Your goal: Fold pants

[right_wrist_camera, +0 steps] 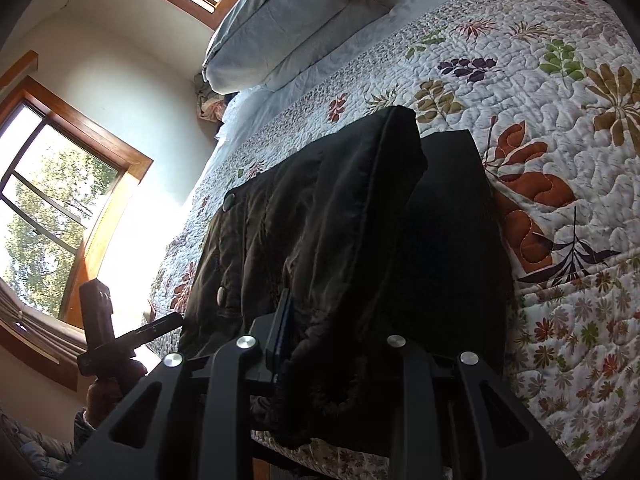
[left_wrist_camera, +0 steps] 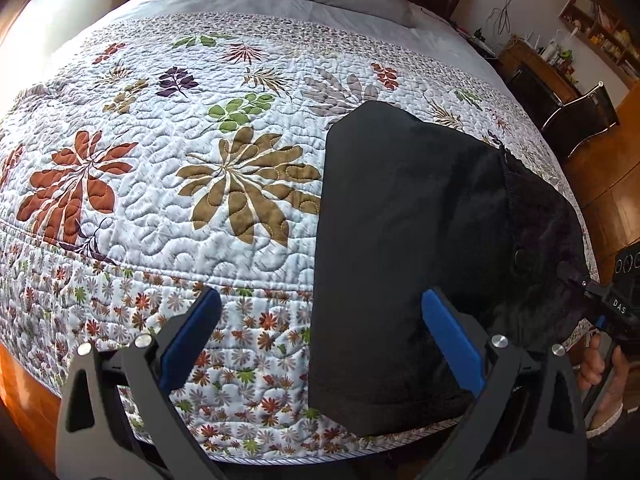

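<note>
Right claw pinching the waistband end of the black pants; left claw spread and empty, mid-fold at the bed's near edge.

Nearest, the left claw (left_wrist_camera: 320, 344) hangs with its blue pads wide apart over the bed's near edge, gripping nothing, one pad over the quilt and the other over the pants (left_wrist_camera: 408, 248). Just beside it, the right claw (right_wrist_camera: 288, 340) is pressed together on a bunched fold of the fleecy waistband end, lifting it slightly. The pants lie as a narrow dark strip along the right side of the quilt (left_wrist_camera: 160, 208), apparently already doubled leg on leg. Judged from this, the next move calls for carrying the held end across toward the far end, with the left claw steadying the cloth. Farther off, stacked pillows (right_wrist_camera: 280, 24) sit at the head of the bed. No containers are in view.
</note>
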